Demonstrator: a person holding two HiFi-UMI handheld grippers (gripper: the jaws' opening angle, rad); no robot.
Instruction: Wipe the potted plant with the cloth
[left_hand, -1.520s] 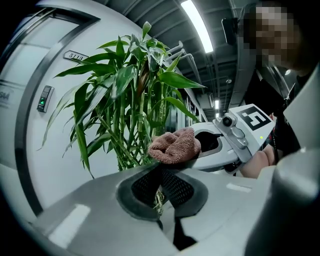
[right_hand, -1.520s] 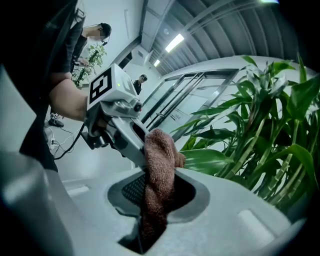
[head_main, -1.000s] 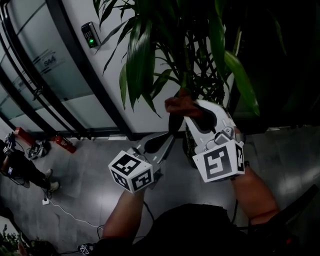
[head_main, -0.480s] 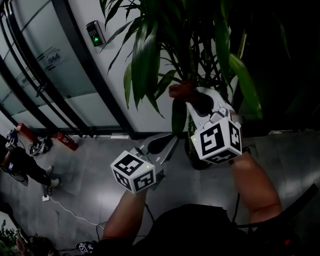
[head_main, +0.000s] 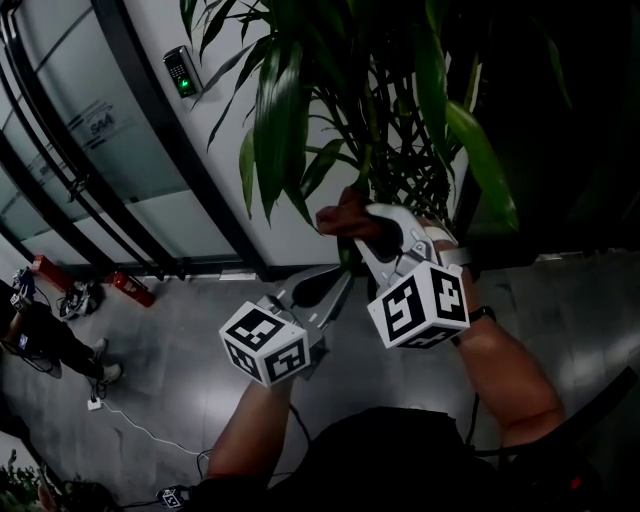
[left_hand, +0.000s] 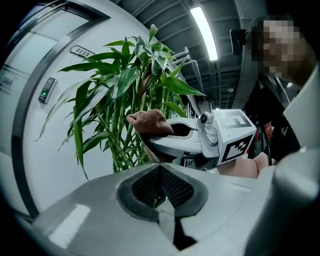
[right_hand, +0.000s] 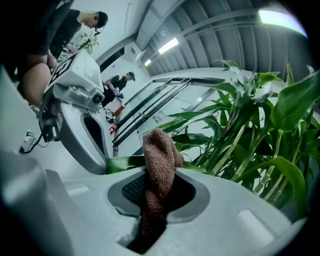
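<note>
Your right gripper (head_main: 358, 228) is squeezing the brown cloth (right_hand: 158, 162), and a lump of cloth sticks out past its tips. The cloth rests on a long green leaf (right_hand: 125, 163) of the potted plant (head_main: 290, 100), low down among the leaves and close to the stems. Your left gripper (left_hand: 159, 198) is pinched tight on the tip of that same leaf, just beside the right one.
</note>
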